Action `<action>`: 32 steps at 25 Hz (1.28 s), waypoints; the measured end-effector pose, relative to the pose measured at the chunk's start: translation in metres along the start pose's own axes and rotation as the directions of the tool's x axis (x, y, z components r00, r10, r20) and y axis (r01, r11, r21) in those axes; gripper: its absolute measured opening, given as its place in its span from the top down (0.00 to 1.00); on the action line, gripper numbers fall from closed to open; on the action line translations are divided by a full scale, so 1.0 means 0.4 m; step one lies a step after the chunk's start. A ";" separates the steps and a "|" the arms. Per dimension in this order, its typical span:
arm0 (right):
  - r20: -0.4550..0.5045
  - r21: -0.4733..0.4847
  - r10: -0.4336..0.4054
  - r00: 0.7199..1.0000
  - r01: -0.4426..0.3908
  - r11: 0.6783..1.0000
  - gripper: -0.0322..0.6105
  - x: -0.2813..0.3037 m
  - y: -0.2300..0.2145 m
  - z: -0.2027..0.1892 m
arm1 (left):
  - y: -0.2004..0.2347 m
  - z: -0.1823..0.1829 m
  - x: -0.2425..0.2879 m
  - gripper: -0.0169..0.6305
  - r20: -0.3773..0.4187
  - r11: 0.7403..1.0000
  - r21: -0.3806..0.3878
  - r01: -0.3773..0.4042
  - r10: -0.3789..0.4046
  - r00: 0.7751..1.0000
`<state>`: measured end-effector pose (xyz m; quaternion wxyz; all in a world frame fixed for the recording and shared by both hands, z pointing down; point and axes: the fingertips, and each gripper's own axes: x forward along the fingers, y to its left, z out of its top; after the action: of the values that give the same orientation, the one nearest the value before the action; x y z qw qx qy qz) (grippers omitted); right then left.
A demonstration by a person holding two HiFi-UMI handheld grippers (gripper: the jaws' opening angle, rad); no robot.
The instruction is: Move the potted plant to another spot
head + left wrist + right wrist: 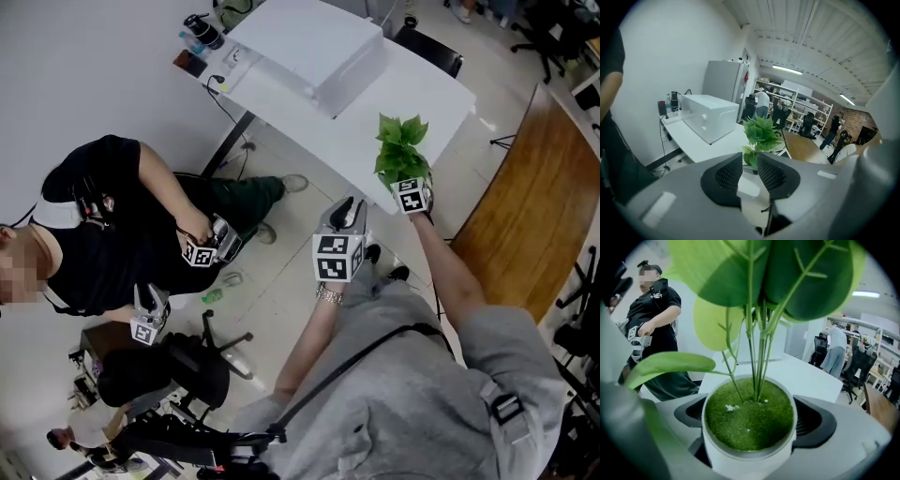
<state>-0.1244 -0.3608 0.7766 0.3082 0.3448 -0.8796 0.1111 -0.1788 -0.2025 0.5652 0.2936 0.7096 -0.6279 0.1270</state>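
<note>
The potted plant [401,150] is a small white pot with green leaves, held in the air just off the near edge of the white table [422,94]. My right gripper [412,190] is shut on it. In the right gripper view the pot [749,425] is filled with green moss and sits between the two jaws, whose pads [813,420] press on its sides. My left gripper [348,210] hangs to the left of the plant and a little nearer to me. Its jaws [750,161] stand a narrow gap apart with nothing between them. The plant's leaves [761,132] show beyond them.
A white box [309,47] lies on the white table, with small devices and cables at its far left end [202,42]. A brown wooden table [525,206] stands at the right. A person in black [122,216] sits at the left holding grippers, next to a black office chair [187,366].
</note>
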 end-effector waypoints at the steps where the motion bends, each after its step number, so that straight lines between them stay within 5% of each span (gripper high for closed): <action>1: 0.007 0.002 0.008 1.000 -0.008 1.000 0.10 0.006 0.009 0.007 | 0.011 -0.001 -0.009 0.80 0.001 1.000 -0.004 -0.008 0.008 1.000; 9: 0.022 0.012 0.074 0.997 -0.075 0.997 0.05 -0.025 0.036 0.007 | -0.003 0.012 -0.015 0.80 0.019 0.999 0.011 0.032 -0.032 0.999; 17: 0.004 0.110 0.007 1.000 -0.007 0.994 0.05 -0.171 0.000 -0.064 | -0.053 0.079 0.017 0.83 0.088 0.992 0.087 0.091 -0.099 0.991; 19: 0.005 0.183 -0.083 0.997 0.081 0.980 0.18 -0.259 -0.031 -0.095 | -0.076 0.093 0.028 0.85 0.094 0.987 0.107 0.123 -0.134 0.987; 23: 0.023 0.318 -0.274 0.961 0.253 0.914 0.94 -0.435 -0.080 -0.084 | -0.147 0.084 0.058 0.85 0.053 0.964 0.154 0.216 -0.226 0.973; 32: 0.067 0.586 -0.427 0.902 0.311 0.749 0.95 -0.785 -0.020 -0.058 | -0.455 -0.064 0.005 0.85 -0.100 0.836 0.280 0.471 -0.463 0.881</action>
<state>0.0714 -0.1884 0.6004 0.1206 0.5966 -0.7472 0.2667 0.0021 -0.1824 0.5398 0.2148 0.8750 -0.4055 0.1540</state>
